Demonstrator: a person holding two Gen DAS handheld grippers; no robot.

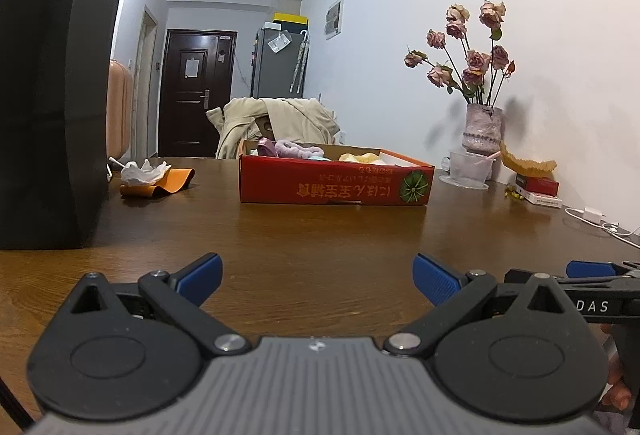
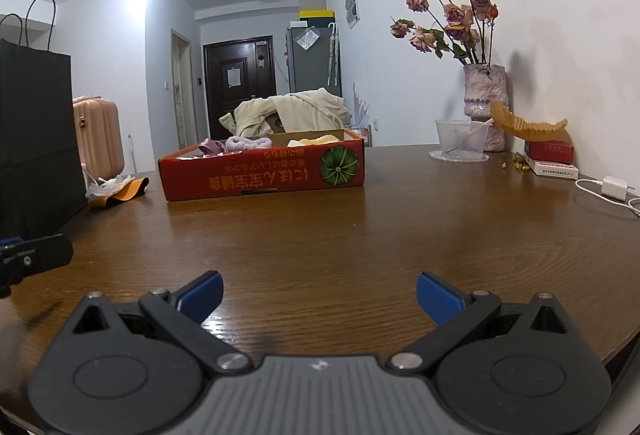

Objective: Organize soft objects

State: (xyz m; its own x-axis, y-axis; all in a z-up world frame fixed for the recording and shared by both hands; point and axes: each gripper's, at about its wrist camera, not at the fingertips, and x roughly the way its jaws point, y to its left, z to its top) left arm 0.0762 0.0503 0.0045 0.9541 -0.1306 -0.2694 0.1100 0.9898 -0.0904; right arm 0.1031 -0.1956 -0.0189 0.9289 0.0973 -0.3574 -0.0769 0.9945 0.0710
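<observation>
**A:** So where's this at? Both grippers look parked to me. The left gripper hangs low over the near edge of the bench, jaws spread wide, nothing between the blue ribbed pads. Same for the right gripper: wide open and empty.

**B:** Yeah, my guess is it's either just wrapping up or hasn't started. The soft stuff I can see is already sitting in the red cardboard box at the far middle of the bench: a fuzzy lilac headband-looking thing, something crumpled pink-purple beside it, and a pale yellow spongy lump toward the right end. No loose soft items on the bare wood near the jaws.

**A:** What about the bits on the left, by the black paper bag?

**B:** Crumpled white tissue or cloth on top of a floppy orange strip, can't tell if it's leather or felt. Those might still count as leftovers to sort, hard to say.

**A:** Textures-wise the box is a shallow printed carton, matte, with a green pumpkin graphic. The bench is glossy dark wood grain, so things would slide easily.

**B:** And the beige coat draped over the chair behind the box is soft too, but it's off the bench.
</observation>
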